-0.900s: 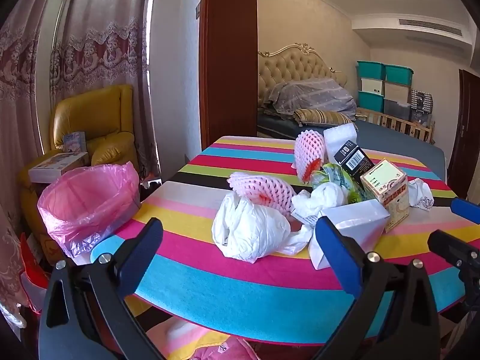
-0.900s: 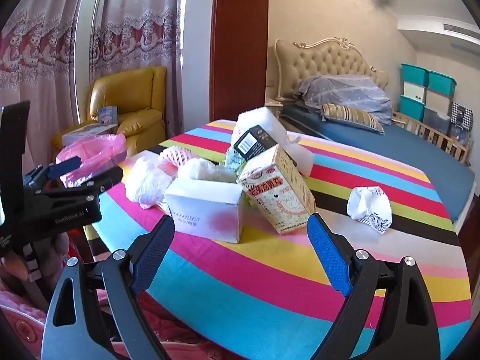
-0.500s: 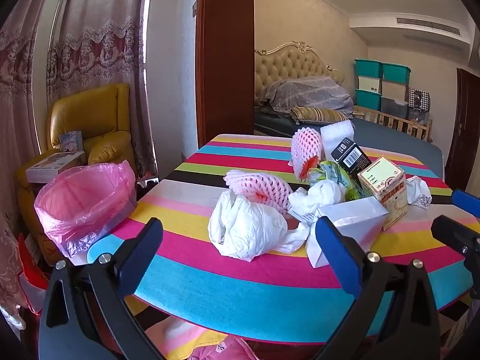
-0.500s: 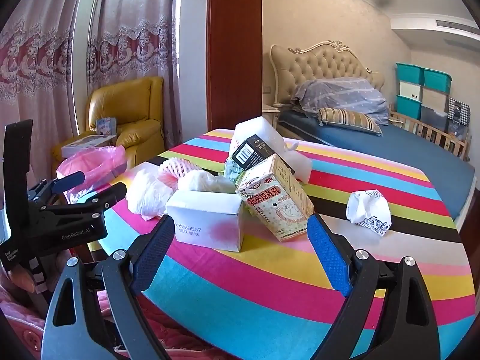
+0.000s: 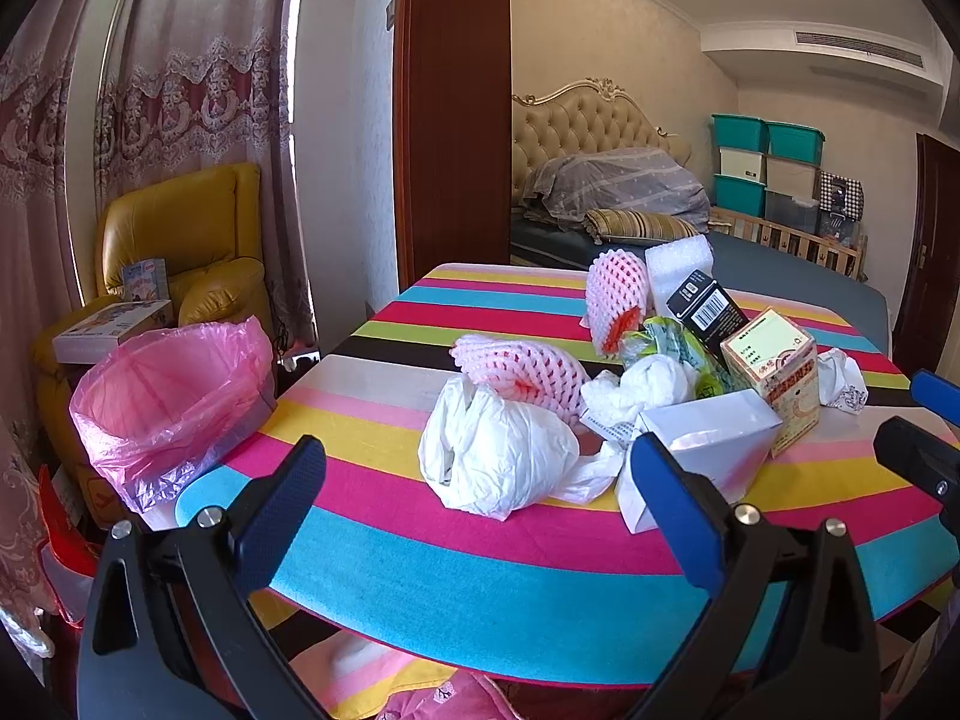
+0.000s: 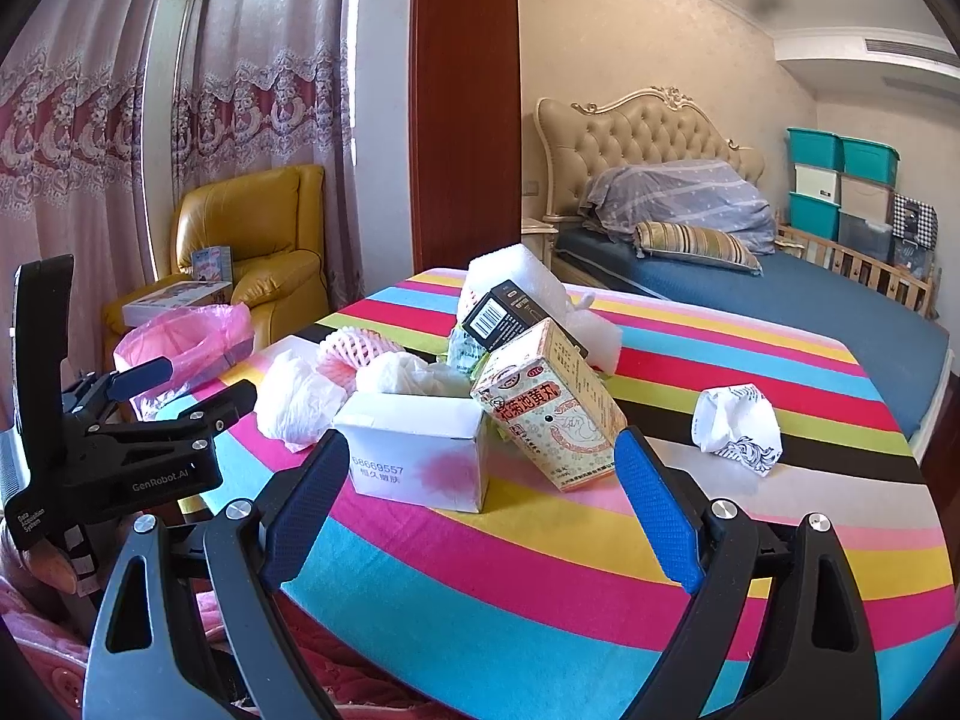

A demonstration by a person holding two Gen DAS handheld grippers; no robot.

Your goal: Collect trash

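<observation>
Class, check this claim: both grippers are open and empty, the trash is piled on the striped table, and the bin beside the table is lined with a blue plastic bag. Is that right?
Not quite: the bin liner is pink, not blue, as the left wrist view shows. The rest holds: the left gripper and right gripper are open and empty, and the trash sits on the striped table.

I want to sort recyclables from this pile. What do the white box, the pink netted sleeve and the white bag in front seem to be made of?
White box: likely thin matte cardboard, with folded flaps and printed digits.
Pink netted sleeve: apparently soft foam mesh, with an open stretchy lattice like fruit padding.
White bag: probably thin plastic film, crumpled, slightly glossy and translucent at the folds.
</observation>
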